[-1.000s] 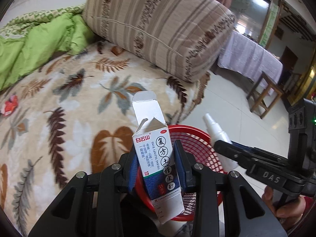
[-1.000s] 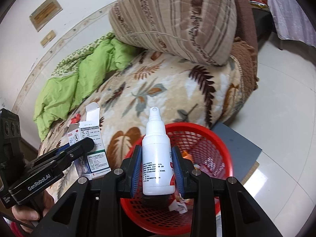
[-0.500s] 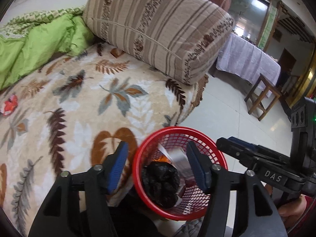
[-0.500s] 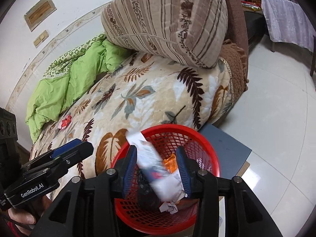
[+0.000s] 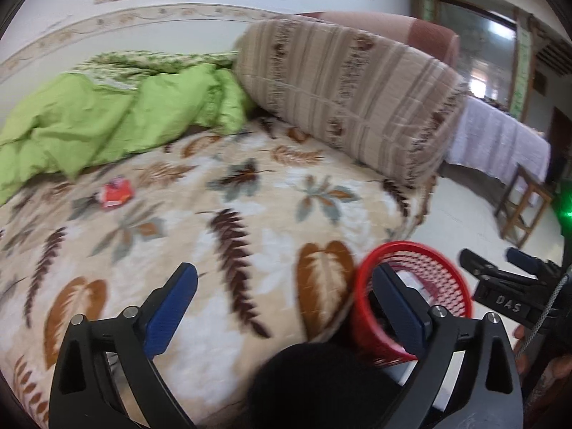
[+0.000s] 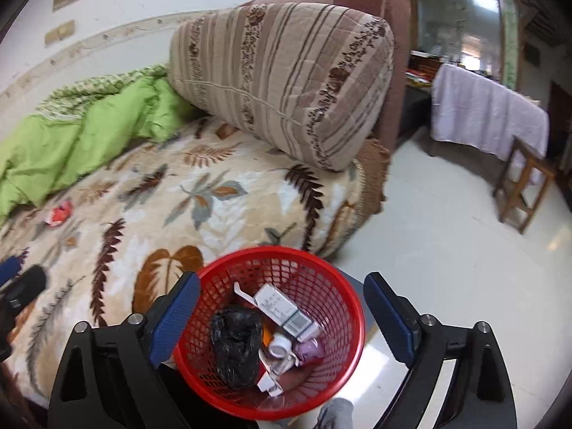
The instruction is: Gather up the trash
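My left gripper (image 5: 286,304) stands wide open with nothing between its blue pads; its jaws have just been opening. It hangs over the near edge of the bed, above the cream leaf-patterned blanket (image 5: 221,221). My right gripper (image 6: 282,307) is equally spread, its jaws also just having opened, and no item sits between the pads. Directly below it I see the round red plastic mesh basket (image 6: 336,286), standing on the floor against the bed's near edge.

Inside the basket lie the white cardboard medicine box (image 6: 282,309), tilted with its flap toward the far wall, a crumpled black plastic bag (image 6: 234,346) on the basket's left side, a white plastic bottle (image 6: 279,348) lying near the middle with its round end facing up, and a small purple scrap (image 6: 307,350) just beside the bottle. Something orange shows between bag and box, too hidden for me to name.

From the left wrist view the basket (image 5: 447,279) sits at the right, partly behind my right-hand pad, blurred.

1 small red wrapper (image 5: 116,195) still lies on the blanket toward the left edge of the bed, near the rumpled green quilt (image 5: 107,121). A large brown-striped cushion (image 5: 350,93) rests at the head end. In the right wrist view the wrapper (image 6: 59,214) appears far left.
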Motion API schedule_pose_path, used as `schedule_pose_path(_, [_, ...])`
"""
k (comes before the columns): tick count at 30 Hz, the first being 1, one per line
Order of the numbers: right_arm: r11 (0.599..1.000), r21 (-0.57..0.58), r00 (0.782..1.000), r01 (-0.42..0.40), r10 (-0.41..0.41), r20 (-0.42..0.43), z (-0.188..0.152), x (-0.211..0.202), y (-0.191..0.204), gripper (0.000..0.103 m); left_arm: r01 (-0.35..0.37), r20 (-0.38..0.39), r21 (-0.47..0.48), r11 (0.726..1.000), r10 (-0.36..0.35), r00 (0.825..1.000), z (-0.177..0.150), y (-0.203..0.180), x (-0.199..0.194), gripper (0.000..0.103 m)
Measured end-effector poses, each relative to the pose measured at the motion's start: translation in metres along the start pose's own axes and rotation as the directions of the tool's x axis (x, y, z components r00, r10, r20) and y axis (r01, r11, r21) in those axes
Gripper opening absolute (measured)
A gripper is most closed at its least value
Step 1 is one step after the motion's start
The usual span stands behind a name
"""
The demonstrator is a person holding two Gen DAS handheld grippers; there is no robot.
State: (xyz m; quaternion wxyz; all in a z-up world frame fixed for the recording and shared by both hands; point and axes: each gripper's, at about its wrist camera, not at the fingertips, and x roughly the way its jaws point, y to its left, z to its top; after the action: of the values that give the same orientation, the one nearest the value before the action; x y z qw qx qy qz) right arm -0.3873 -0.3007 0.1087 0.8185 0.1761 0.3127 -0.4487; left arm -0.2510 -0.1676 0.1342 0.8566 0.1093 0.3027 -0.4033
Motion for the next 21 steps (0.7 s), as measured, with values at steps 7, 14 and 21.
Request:
schedule_pose_path(7, [0.996, 0.037, 0.997, 0.081, -0.081, 0.0, -0.016, -0.013, 0.012, 0.097, -0.126, 0.021, -0.011, 0.992, 0.126, 0.992, -0.017, 0.025, -0.011, 0.101])
schedule_pose_path(14, [0.994, 0.04, 0.995, 0.1, -0.099, -0.021, -0.019, -0.013, 0.016, 0.097, -0.197, 0.044, -0.009, 0.98, 0.197, 0.979, -0.015, 0.028, -0.014, 0.103])
schedule_pose_path(21, [0.994, 0.038, 0.995, 0.098, -0.098, -0.02, -0.019, -0.011, 0.016, 0.097, -0.18, 0.052, -0.033, 0.983, 0.181, 0.982, -0.016, 0.032, -0.015, 0.103])
